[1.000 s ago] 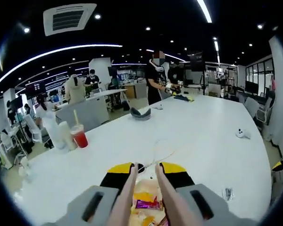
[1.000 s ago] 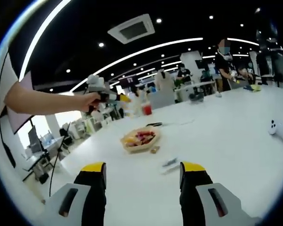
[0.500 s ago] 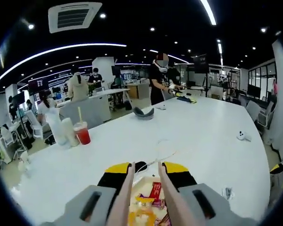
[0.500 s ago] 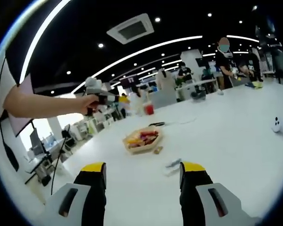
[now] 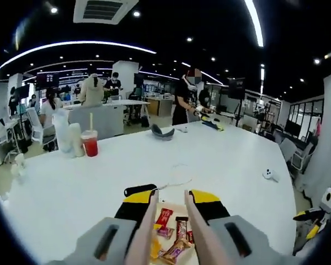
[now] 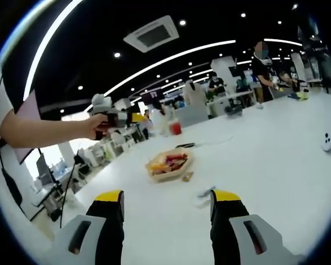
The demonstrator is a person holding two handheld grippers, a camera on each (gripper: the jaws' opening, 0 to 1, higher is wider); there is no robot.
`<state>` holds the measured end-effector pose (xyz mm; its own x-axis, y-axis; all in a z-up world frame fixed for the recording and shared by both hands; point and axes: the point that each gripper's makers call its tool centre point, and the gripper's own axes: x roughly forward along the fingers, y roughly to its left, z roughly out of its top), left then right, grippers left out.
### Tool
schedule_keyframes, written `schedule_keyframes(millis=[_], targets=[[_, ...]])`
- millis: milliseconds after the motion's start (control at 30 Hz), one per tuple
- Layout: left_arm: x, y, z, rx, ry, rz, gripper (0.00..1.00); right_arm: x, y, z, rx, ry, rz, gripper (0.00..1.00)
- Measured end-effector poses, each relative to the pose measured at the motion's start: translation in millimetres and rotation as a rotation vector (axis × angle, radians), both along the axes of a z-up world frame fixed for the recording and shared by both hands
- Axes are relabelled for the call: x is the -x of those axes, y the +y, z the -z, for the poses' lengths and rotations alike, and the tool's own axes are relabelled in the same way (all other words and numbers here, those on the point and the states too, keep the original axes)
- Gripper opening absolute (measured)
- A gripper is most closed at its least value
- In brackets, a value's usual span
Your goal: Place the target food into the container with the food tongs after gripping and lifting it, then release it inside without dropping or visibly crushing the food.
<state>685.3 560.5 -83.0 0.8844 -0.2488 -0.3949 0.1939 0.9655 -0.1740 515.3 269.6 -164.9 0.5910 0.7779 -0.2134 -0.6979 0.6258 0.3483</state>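
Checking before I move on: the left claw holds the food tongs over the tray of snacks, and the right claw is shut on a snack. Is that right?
Not quite. The right claw is open and holds nothing, as the right gripper view shows. The rest stands: the left claw holds the food tongs over the tray of snacks.

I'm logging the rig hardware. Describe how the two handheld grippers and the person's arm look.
Both grippers share one build: grey moulded bodies with dark slots, black jaws capped in yellow. The left gripper also carries a pair of slim pale tong arms between its jaws. The right gripper has bare jaws. The person's arm wears a short light sleeve.
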Motion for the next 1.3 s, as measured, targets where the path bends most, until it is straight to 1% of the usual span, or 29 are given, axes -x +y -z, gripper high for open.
schedule_keyframes(millis=[33,167,267,300,367,433,467,533,567,700,833,967,1033,1133,1200,1233,1267,1300], targets=[[2.9,-2.7,-1.1,-0.015,-0.012,0.005,0.23,0.8,0.7,1.5,0.005,0.001,-0.006,0.64],[14.9,-7.4,-3.4,-0.017,-0.018,0.008,0.23,5.9,2.9,6.3,0.007,0.02,-0.029,0.64],[24.3,-11.7,-7.7,0.003,-0.038,-0.004,0.23,13.3,8.4,7.6,0.013,0.029,-0.068,0.63],[26.2,-12.4,-7.5,0.004,-0.035,-0.006,0.23,16.5,12.3,7.0,0.016,0.027,-0.094,0.63],[32.8,-14.3,-9.3,0.0,-0.031,-0.009,0.23,18.6,18.3,3.2,0.038,-0.018,-0.131,0.63],[38.0,-15.0,-13.8,0.005,-0.037,-0.012,0.23,19.7,20.0,0.5,0.028,-0.013,-0.125,0.63],[41.6,-15.5,-18.1,0.011,-0.047,-0.014,0.23,21.1,19.4,-2.1,0.007,-0.005,-0.121,0.64],[47.0,-16.7,-26.2,0.026,-0.076,-0.023,0.23,21.4,14.7,3.3,0.005,0.015,-0.109,0.64],[48.4,-17.3,-27.1,0.03,-0.081,-0.024,0.23,22.2,12.5,7.8,0.005,0.036,-0.104,0.64],[54.5,-18.3,-21.6,0.032,-0.067,-0.035,0.23,25.9,11.9,11.4,0.002,0.047,-0.106,0.64],[61.0,-22.4,-22.6,0.046,-0.073,-0.042,0.23,27.7,14.8,9.1,-0.005,0.046,-0.112,0.64],[60.5,-27.8,-18.1,0.057,-0.056,-0.038,0.23,33.0,18.0,9.1,0.007,0.044,-0.137,0.64],[59.8,-31.3,-19.5,0.072,-0.058,-0.037,0.23,35.4,18.5,9.3,0.014,0.043,-0.147,0.64],[59.1,-38.8,-23.6,0.078,-0.068,-0.031,0.23,36.8,17.3,9.3,0.029,0.033,-0.157,0.64],[58.8,-41.7,-25.1,0.075,-0.069,-0.025,0.23,34.1,14.2,9.3,0.038,0.024,-0.148,0.64],[58.9,-43.7,-26.4,0.061,-0.065,-0.018,0.23,28.2,9.0,9.3,0.032,0.03,-0.123,0.64],[59.1,-44.8,-28.4,0.045,-0.064,-0.009,0.23,20.7,2.8,8.3,0.01,0.047,-0.086,0.64],[59.0,-45.3,-30.0,0.039,-0.064,-0.007,0.23,17.8,0.2,8.2,0.008,0.049,-0.077,0.64]])
